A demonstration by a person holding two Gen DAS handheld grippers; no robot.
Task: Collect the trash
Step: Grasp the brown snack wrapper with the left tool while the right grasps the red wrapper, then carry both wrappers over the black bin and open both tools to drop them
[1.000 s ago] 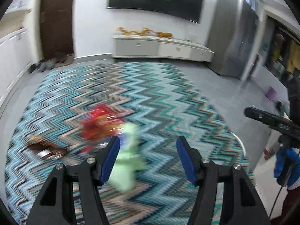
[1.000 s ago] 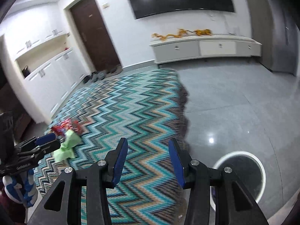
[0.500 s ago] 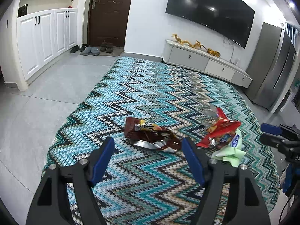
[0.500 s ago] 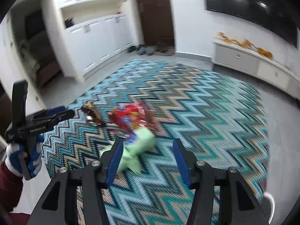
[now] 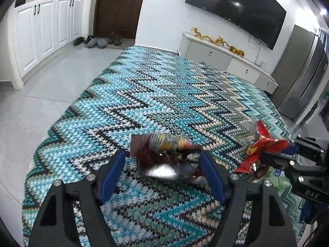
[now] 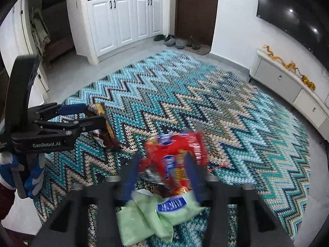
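Observation:
Three pieces of trash lie on the zigzag rug (image 5: 164, 92). A brown crumpled wrapper (image 5: 164, 156) sits between the blue pads of my left gripper (image 5: 162, 154), which stands open around it; the pads do not press it. The right wrist view shows that gripper (image 6: 95, 114) straddling the same brown wrapper (image 6: 102, 131). My right gripper (image 6: 162, 158) is closing, its blurred fingers against a red snack wrapper (image 6: 174, 154). The left wrist view shows the red wrapper (image 5: 263, 146) at the right gripper's (image 5: 281, 151) tips. A pale green packet (image 6: 156, 212) lies just under it.
Grey tile floor (image 5: 51, 78) surrounds the rug. A low white TV cabinet (image 5: 226, 59) stands against the far wall, shoes (image 5: 96, 41) lie by the brown door, and white cupboards (image 6: 123, 24) line the left side. A gloved hand (image 6: 30, 175) holds the left gripper.
Both grippers swung across the rug and dropped toward the trash. The left one now brackets the brown wrapper. The right one moved from the green packet onto the red wrapper and narrowed its jaws.

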